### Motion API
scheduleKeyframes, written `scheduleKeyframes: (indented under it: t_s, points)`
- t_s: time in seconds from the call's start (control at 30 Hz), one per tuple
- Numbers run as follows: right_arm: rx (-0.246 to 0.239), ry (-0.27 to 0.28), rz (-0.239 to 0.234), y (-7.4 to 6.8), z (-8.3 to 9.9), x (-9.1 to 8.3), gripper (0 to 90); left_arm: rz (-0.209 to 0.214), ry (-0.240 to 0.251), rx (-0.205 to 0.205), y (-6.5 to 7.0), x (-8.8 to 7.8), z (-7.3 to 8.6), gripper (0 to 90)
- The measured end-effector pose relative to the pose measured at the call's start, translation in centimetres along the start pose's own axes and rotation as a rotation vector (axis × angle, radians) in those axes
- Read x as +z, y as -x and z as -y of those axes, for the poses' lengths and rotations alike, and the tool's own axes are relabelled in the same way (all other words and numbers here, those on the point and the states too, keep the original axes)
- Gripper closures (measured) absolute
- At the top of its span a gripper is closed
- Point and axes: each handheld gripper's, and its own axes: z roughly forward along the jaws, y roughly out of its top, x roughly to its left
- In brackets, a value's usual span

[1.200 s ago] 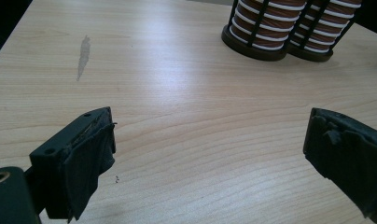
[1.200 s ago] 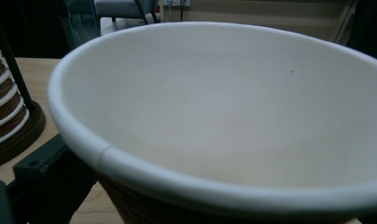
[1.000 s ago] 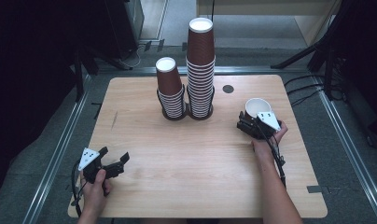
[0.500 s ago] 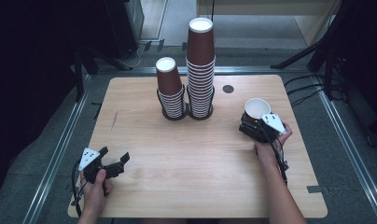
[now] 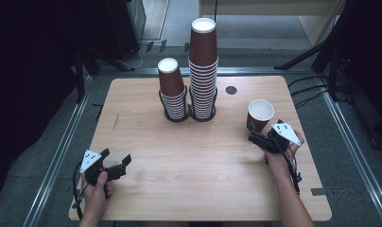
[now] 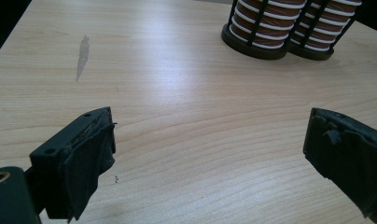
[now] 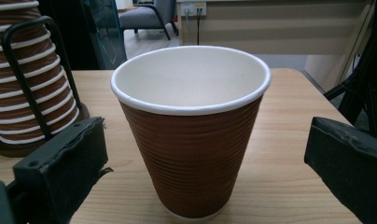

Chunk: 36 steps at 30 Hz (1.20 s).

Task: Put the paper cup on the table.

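One cup between right gripper jaws

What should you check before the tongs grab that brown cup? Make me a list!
1. Brown ribbed paper cup stands upright, mouth up: ok.
2. Right tongs open wider than the cup: ok.
3. Cup sits between the jaws, untouched: ok.
4. Cup is empty inside: ok.
5. Left tongs open, holding nothing, away from the cup: ok.
6. Stacked brown cups in the black wire holders stand clear of the cup: ok.
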Motion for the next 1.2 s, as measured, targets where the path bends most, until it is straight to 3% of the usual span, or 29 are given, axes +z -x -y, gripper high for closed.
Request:
scheduleKeyframes:
  t_s: [0.47, 1.2]
  points:
    - [-0.012, 0.024, 0.023, 2.0, 0.1, -3.3, 0.0, -0.002, 0.0, 0.002, 0.0, 0.0, 0.0, 2.3]
    - [-0.008, 0.004, 0.073, 5.1, 2.1, -7.6, 0.0, -0.009, -0.004, 0.008, 0.1, 0.0, 0.0, 2.3]
